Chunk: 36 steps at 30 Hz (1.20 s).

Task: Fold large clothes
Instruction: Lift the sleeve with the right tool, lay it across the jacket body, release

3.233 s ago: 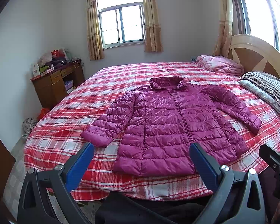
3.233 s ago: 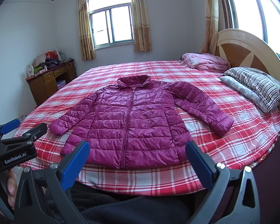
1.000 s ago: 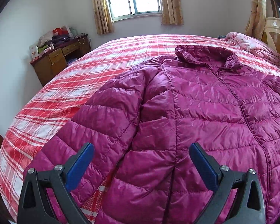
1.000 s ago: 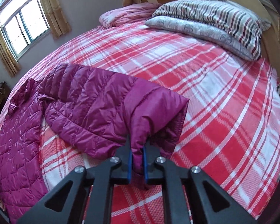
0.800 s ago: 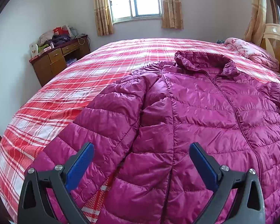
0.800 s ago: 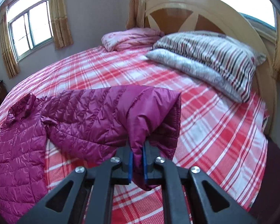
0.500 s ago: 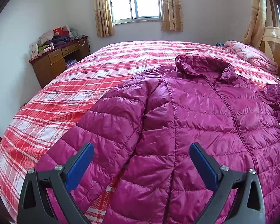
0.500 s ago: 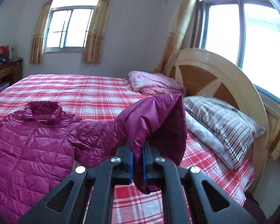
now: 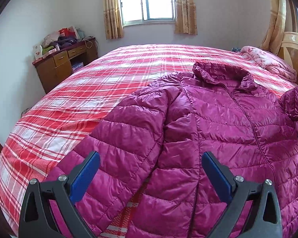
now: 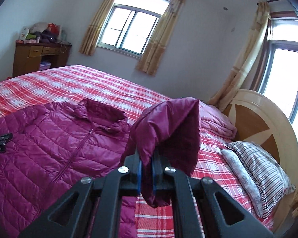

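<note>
A magenta quilted puffer jacket (image 9: 218, 130) lies front up on the red plaid bed (image 9: 101, 91), zipper closed, collar toward the far side. My left gripper (image 9: 150, 174) is open and empty, hovering over the jacket's left sleeve and side panel near the hem. My right gripper (image 10: 146, 170) is shut on the cuff of the right sleeve (image 10: 166, 127) and holds it lifted above the bed; the raised sleeve also shows at the right edge of the left wrist view (image 9: 296, 107). The jacket body (image 10: 49, 138) lies flat to the left of the right gripper.
A wooden headboard (image 10: 268, 127) stands at the right with striped pillows (image 10: 256, 170) and a folded pink quilt (image 10: 216, 125) before it. A cluttered wooden desk (image 9: 63, 63) stands against the left wall. Windows with curtains (image 9: 147, 2) are behind the bed.
My right gripper has raised the sleeve cuff higher and swung it left toward the jacket body. My left gripper has drawn back slightly and stays open over the left sleeve.
</note>
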Available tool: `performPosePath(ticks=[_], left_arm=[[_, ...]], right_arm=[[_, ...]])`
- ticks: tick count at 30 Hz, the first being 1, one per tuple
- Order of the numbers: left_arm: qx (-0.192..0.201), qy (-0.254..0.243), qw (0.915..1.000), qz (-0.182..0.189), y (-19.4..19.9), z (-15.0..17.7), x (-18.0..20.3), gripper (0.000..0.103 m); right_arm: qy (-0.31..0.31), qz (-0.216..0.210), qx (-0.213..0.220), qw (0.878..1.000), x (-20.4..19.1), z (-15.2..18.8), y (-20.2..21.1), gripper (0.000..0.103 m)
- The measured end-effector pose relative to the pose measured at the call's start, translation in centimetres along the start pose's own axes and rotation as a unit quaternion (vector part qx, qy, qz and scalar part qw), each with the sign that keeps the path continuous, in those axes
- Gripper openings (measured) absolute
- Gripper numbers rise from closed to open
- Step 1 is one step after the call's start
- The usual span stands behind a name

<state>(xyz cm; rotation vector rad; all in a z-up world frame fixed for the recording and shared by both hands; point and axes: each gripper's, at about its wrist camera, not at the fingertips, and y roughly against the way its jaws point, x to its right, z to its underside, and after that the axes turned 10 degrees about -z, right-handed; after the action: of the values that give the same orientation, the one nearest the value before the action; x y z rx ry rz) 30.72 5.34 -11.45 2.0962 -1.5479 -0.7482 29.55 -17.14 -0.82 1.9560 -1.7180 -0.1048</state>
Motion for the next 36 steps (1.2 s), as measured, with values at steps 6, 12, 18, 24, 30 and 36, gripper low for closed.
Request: performPosePath(ticks=[6,12,18,24,30,36], left_arm=[[0.005,0.002,1.0,-0.007,-0.3,-0.5,-1.1,0.102],[0.008,0.008,0.9998,-0.018,-1.0,-1.4,-1.9,0.102],[0.013,0.004,0.9994,-0.031,-1.6,-2.0,-1.7,0.102],[0.009,0.003,0.9993,-0.037,-2.2,-2.4,-1.4,0.102],[0.015,-0.002,0.9989,-0.044,-1.9,-3.1,-1.1,0.102],[0.014,0.016,0.9988,-0.044,-1.8,-4.7,-1.3,0.102]], right_arm=[[0.02,-0.034,-0.016,0.999,-3.5,0.0,-2.3,0.009],[0.017,-0.069,-0.034,0.997,-6.8,0.4,-5.3,0.009],[0.003,-0.098,-0.054,0.994,-9.6,1.4,-8.1,0.009],[-0.016,-0.131,-0.079,0.988,-11.5,2.5,-10.5,0.01],[-0.065,-0.25,-0.046,0.965,-11.5,3.3,-8.2,0.075],[-0.106,-0.249,-0.014,0.963,-7.2,3.7,-4.2,0.061]])
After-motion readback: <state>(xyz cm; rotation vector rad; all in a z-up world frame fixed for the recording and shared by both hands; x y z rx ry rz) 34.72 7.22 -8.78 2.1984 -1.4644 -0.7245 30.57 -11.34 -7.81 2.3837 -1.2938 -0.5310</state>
